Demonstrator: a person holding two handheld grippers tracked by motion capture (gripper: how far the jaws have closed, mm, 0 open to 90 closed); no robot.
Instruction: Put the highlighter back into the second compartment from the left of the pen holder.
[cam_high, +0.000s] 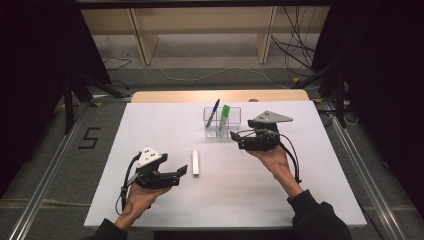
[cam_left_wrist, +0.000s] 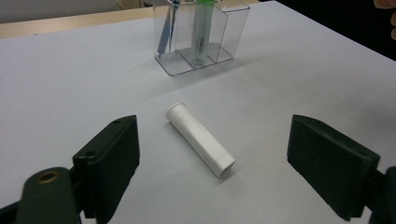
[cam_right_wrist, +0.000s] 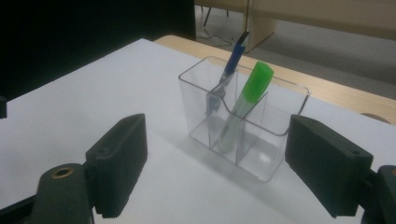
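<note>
A white tube-shaped stick lies flat near the middle of the white table. My left gripper is open just left of it, its jaws spread wide on either side of the stick in the left gripper view, not touching. A clear three-compartment holder stands at the back centre, holding a blue pen and a green-capped marker. My right gripper is open just right of the holder, empty.
The table's wooden strip runs along the far edge. Beyond it stand wooden shelf legs and loose cables on the floor. Dark curtains flank both sides.
</note>
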